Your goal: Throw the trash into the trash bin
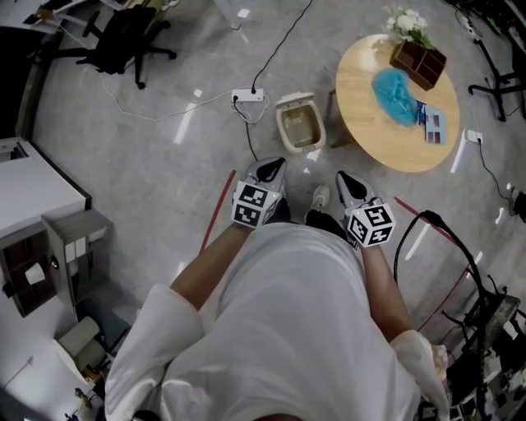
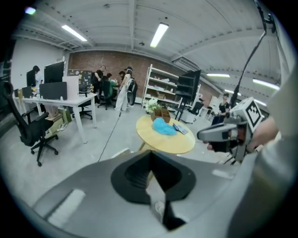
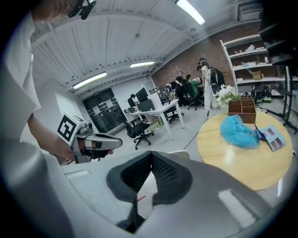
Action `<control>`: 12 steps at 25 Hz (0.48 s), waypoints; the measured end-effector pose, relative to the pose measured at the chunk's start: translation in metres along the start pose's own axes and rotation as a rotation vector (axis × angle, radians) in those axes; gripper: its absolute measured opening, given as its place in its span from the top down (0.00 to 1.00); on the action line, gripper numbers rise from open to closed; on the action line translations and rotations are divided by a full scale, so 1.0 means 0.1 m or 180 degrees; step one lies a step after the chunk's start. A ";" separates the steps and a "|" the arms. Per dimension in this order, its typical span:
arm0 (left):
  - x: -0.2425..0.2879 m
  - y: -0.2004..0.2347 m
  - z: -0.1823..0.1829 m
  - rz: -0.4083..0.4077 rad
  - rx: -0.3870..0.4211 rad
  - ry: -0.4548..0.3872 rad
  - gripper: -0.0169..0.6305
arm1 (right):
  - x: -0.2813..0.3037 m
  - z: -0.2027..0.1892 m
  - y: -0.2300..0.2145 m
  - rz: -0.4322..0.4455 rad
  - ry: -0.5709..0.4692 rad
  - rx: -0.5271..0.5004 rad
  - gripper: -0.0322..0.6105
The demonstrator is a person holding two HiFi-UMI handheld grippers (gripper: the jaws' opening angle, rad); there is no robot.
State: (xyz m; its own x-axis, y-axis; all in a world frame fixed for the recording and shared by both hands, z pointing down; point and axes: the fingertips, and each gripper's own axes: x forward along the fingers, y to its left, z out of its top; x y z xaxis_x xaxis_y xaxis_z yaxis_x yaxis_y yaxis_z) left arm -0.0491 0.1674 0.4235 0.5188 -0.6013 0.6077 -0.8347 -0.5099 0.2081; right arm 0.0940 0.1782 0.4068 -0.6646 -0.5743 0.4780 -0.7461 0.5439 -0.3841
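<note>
- The left gripper (image 2: 150,157) has its jaws closed together. The dark ribbed pads meet at the tip, nothing sits between them, and they touch nothing.
- The right gripper (image 3: 151,156) is closed in the same way, pad against pad, empty and clear of every surface.
- In the head view both grippers are held side by side but apart in front of the person's white shirt (image 1: 288,329). Their grey tapered noses point toward the bin and the table. Each carries a cube with black-and-white square markers.
- The trash (image 1: 396,94) is a crumpled bright blue bundle, soft and puffy like thin gathered fabric. It lies on the round table (image 1: 366,131), well apart from both grippers.
- Just beside the trash on one side is a dark brown wooden box (image 1: 419,64) divided into compartments, with white flowers (image 1: 408,22) at its far end. On the other side a small printed card (image 1: 433,123) lies flat.
- The table top is smooth pale wood with a clean circular edge.
- The trash bin (image 1: 300,123) is small, cream-coloured plastic and rounded-rectangular, with its lid tipped open. It stands on the floor just beside the table's edge, between the table and a white power strip (image 1: 247,96).
- The floor (image 1: 164,164) is glossy grey concrete showing streaks of reflected light, and thin cables cross it.
</note>
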 end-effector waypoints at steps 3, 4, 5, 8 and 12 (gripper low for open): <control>-0.01 0.02 0.06 -0.0012 -0.0037 -0.0026 0.97 | 0.03 0.03 0.02 0.0004 -0.0011 -0.0011 0.95; -0.01 0.03 0.08 -0.0019 -0.0072 -0.0038 0.97 | 0.03 0.04 0.03 0.0002 -0.0013 -0.0016 0.95; -0.01 0.03 0.10 -0.0023 -0.0108 -0.0045 0.97 | 0.03 0.05 0.03 0.0000 -0.0015 -0.0019 0.95; -0.01 0.05 0.11 -0.0021 -0.0162 -0.0047 0.97 | 0.02 0.08 0.04 -0.0021 -0.0030 -0.0022 0.95; 0.00 0.06 0.11 -0.0032 -0.0157 -0.0036 0.97 | -0.01 0.11 0.03 -0.0060 -0.0051 -0.0028 0.95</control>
State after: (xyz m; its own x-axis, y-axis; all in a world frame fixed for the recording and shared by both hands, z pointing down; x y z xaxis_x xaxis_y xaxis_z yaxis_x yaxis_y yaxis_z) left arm -0.0519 0.1578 0.4159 0.5290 -0.6033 0.5968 -0.8374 -0.4852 0.2518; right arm 0.0917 0.1734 0.3964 -0.6511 -0.5942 0.4723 -0.7582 0.5382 -0.3682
